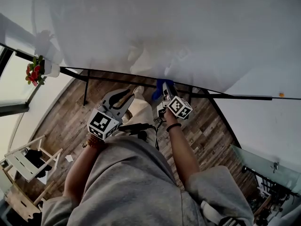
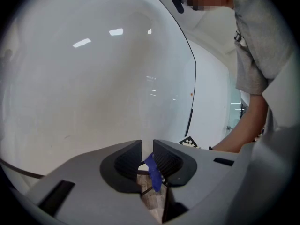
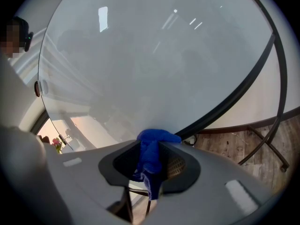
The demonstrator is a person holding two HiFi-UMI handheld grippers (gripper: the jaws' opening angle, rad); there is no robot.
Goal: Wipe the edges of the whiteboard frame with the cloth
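Note:
The whiteboard (image 1: 178, 32) fills the upper head view, and its black lower frame edge (image 1: 113, 79) runs across the middle. My right gripper (image 1: 165, 89) is shut on a bunched blue cloth (image 1: 161, 87) and holds it against that edge. In the right gripper view the cloth (image 3: 152, 149) sticks out between the jaws, touching the black frame (image 3: 234, 97). My left gripper (image 1: 123, 97) hangs just left of it, below the frame, shut with nothing in it. In the left gripper view the cloth (image 2: 153, 172) shows beyond the closed jaws.
The board's dark stand legs (image 1: 85, 91) reach down to a wooden floor. A pot of red flowers (image 1: 35, 72) stands at the left, a white wooden chair (image 1: 23, 161) at lower left, and a glass surface (image 1: 263, 164) at lower right.

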